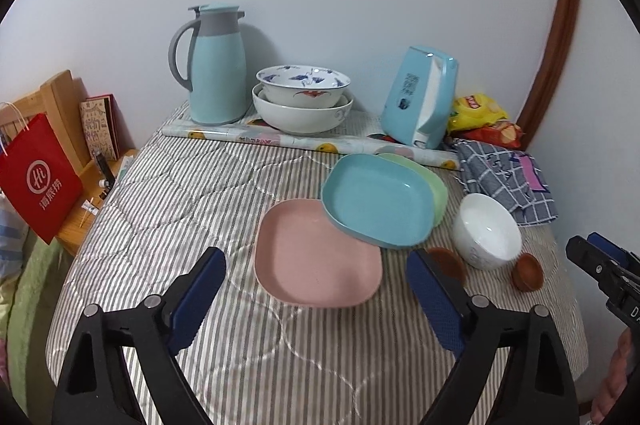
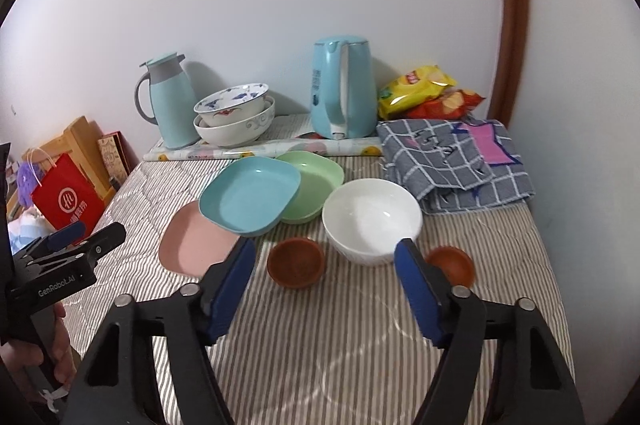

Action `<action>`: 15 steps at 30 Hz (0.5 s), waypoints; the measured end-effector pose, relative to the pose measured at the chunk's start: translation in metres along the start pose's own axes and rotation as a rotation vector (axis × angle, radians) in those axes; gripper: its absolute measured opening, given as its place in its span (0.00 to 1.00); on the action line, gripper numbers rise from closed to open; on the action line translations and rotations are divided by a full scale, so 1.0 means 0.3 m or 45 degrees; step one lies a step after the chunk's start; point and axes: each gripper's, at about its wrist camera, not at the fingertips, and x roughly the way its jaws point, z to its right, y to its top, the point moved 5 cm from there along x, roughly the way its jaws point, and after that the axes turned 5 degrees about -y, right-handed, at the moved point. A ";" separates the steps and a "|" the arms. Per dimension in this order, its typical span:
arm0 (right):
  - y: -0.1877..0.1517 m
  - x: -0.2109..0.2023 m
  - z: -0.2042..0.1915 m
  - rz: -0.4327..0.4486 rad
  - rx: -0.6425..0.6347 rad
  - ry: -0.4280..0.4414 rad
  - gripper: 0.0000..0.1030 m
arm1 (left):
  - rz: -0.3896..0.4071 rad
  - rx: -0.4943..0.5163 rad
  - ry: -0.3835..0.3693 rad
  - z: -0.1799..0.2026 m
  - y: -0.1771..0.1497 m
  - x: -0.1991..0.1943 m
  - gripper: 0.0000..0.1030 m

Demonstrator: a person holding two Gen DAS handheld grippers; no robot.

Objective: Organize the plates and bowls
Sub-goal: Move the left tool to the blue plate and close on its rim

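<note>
Hovering left tool (jaws apart) above pink plate

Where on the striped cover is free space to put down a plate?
Free: the striped cover left of the pink plate, up to the patterned roll; also the near strip in front of the brown saucers. Crowded: the right side, with blue plate, green plate, white bowl and checked cloth.

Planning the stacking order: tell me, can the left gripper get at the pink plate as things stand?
Probably yes: the left gripper is open with the pink plate's near edge bare, though the blue plate overlaps its far corner.
</note>
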 end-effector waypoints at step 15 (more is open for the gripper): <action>0.105 0.353 -0.101 -0.168 -0.045 0.090 0.40 | -0.125 0.016 -0.002 -0.047 0.114 0.326 0.61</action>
